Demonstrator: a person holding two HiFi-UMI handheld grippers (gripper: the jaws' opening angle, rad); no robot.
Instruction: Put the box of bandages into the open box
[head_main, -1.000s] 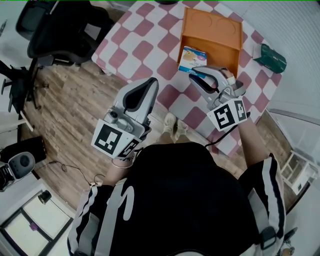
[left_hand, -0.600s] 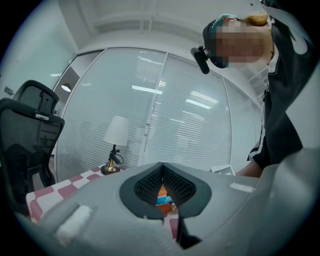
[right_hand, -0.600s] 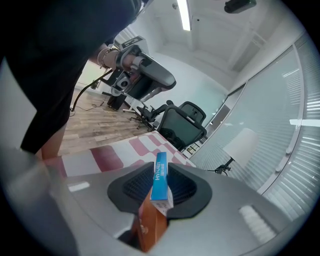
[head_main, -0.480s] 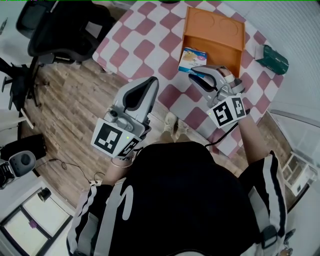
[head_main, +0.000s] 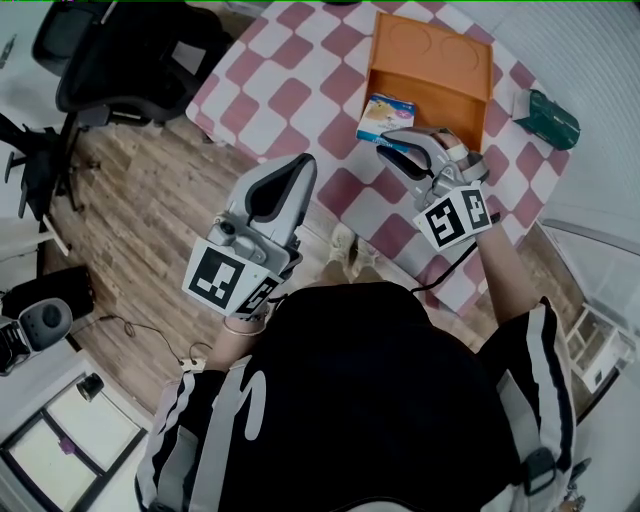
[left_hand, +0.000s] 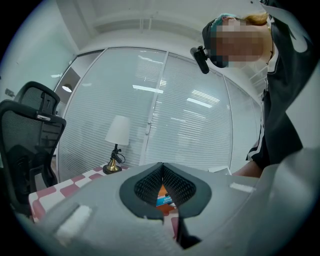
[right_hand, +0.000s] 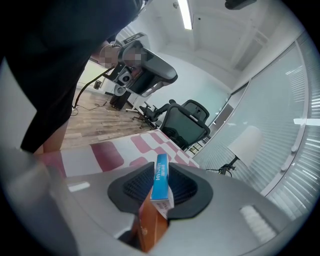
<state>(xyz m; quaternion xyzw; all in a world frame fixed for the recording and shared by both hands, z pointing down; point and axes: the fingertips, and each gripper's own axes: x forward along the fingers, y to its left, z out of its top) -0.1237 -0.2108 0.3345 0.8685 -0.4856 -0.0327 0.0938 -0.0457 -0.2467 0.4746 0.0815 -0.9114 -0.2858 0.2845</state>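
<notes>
Right gripper (head_main: 394, 144): one box of bandages (right_hand: 161, 184) sits edge-on between the jaws, with the pads pressing on both flat faces. The jaws stand about half apart and have just been closing a little further.

Right at those jaw tips we see the near wall of one orange open box (head_main: 430, 62). The bandage box is at that wall and not yet down inside. We count two round recesses in the open box's floor.

Left gripper (left_hand: 162, 166): jaws are tip to tip with nothing in them. It is off the edge of the one checkered table (head_main: 290, 100), well apart from both boxes.

Beyond the left jaws there is one table lamp (left_hand: 117, 137), and to their left one black office chair (left_hand: 25, 140).

Hard to make out:
- Whether the bandage box touches the orange wall.
- The box's print, which is too small to read.
- One dark green item (head_main: 545, 115) beyond the right jaws, which we cannot identify.
- Through the left jaws' slot, only slivers of both boxes show.
</notes>
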